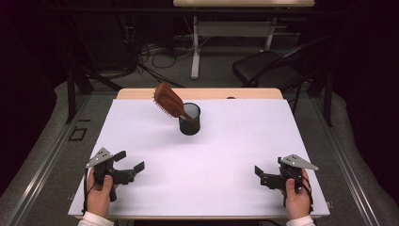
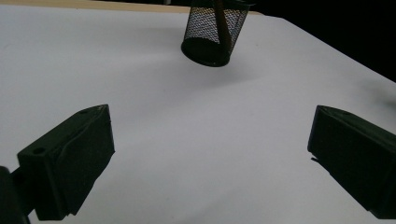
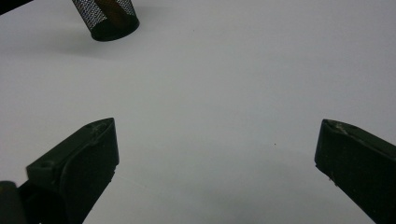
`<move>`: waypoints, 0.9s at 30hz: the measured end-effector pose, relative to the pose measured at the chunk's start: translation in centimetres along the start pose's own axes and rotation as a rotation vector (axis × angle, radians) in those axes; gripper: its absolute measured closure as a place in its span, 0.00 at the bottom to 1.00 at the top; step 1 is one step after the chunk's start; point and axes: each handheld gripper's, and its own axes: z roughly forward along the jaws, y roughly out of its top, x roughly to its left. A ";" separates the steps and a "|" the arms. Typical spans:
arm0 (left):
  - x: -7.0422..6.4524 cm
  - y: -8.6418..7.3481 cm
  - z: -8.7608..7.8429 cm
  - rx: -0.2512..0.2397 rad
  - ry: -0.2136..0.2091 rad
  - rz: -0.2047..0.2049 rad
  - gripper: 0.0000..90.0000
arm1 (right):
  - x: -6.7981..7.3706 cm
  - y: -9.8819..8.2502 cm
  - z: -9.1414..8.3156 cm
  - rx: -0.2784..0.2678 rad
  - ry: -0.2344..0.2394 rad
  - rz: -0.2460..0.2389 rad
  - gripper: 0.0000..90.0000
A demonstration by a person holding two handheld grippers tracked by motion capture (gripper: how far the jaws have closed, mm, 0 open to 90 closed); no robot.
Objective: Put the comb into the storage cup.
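Currently, a person sits at a white counter point(image 1: 235, 155) with a claw in each hand, both resting near the front edge and well apart from each other. The left claw point(image 1: 130, 161) has its jaws spread wide with nothing between them, and the right claw point(image 1: 258, 176) is likewise spread and empty. Toward the far middle of the counter stands a black mesh cup point(image 1: 190, 119), upright, set slightly left of centre. A brown wooden hairbrush point(image 1: 168, 100) sits in it handle-down, its bristled head sticking out above the rim and leaning up and to the left, so its long axis runs diagonally from the cup toward the far left. From both claws the cup lies ahead and inward: forward and to the right of the left claw, forward and to the left of the right claw. The left claw looks somewhat nearer to it, and the brush head tilts toward that side, so the left hand seems better placed for a reach.
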 end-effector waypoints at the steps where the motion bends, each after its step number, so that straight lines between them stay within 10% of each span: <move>1: 0.0 0.0 0.0 0.000 -0.001 -0.002 0.01 | 0.0 0.0 0.0 0.003 0.002 0.003 0.00; 27: 0.4 -0.2 0.0 0.006 0.012 -0.005 0.01 | -0.3 -0.2 0.1 -0.004 0.009 0.021 0.00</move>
